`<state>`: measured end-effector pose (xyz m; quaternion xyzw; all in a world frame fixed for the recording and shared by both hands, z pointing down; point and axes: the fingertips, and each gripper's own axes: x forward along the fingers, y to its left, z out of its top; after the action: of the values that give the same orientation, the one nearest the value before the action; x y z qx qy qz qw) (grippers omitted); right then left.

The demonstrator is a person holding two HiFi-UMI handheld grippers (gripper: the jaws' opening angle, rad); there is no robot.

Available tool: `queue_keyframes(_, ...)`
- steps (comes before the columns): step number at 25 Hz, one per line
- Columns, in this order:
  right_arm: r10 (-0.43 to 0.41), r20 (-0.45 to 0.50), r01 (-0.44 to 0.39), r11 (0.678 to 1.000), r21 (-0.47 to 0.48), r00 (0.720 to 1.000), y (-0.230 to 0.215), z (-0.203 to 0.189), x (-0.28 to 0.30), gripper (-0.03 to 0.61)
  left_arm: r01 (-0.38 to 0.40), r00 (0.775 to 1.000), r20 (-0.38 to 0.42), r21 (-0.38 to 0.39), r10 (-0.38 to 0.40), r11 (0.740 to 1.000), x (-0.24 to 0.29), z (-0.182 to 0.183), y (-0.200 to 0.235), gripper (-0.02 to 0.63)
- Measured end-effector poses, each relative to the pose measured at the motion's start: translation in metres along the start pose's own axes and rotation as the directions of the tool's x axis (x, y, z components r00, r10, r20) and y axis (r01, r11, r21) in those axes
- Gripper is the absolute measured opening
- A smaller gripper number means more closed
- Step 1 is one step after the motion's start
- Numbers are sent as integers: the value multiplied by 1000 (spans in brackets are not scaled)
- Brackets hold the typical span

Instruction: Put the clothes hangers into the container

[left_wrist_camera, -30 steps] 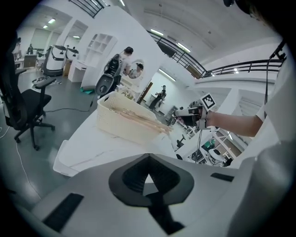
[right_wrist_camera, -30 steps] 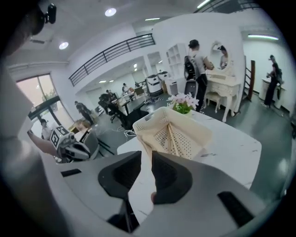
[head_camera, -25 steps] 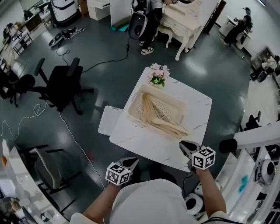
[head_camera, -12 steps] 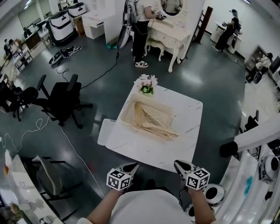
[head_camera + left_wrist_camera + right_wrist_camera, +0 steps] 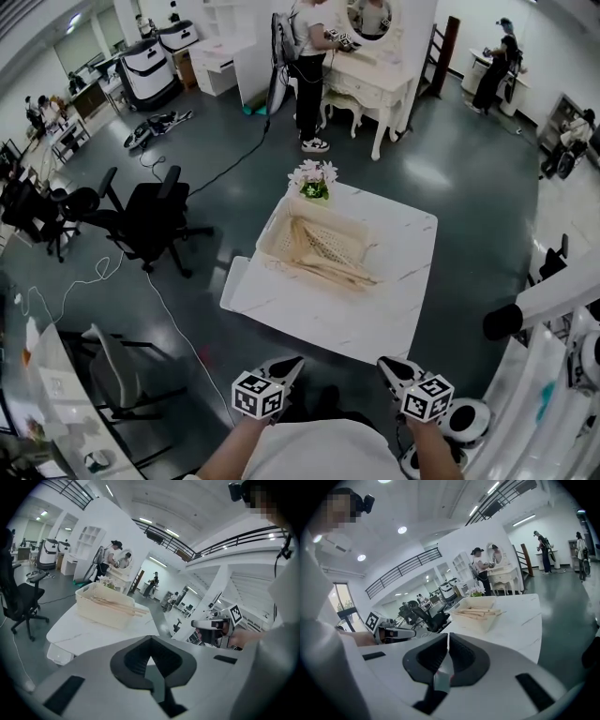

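Only their own views show the left gripper [image 5: 150, 641] and right gripper [image 5: 448, 637] jaws closed, empty.

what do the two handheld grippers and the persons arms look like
The left handheld gripper and right handheld gripper match: pale grey bodies, black ribbed pads inside the jaws, each carrying a white cube with black square markers. No cables show. The person wears a white top, forearms uncovered.

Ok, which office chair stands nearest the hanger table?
The black swivel chair beside the white table; the grey chair and second black chair sit farther off.
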<state>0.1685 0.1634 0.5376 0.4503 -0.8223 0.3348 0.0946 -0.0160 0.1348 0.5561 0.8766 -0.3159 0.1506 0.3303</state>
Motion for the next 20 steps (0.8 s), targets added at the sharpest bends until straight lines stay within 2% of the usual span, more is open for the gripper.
queue_keyframes(6,20,42,-20,1000,-7,999,17,6,-3,26,5,999,47,59,-7,998,-15,19,-23,8)
queue_keyframes(12,3,104,-1,1000,-14,995,34,18,-2,20,42,999,22,88,-44,995,-20,19,-23,8)
queue_keyframes(20,-11,147,17,999,-39,989,39,35,13,18,71,997,28,119,-75,990,-18,35,-17,8)
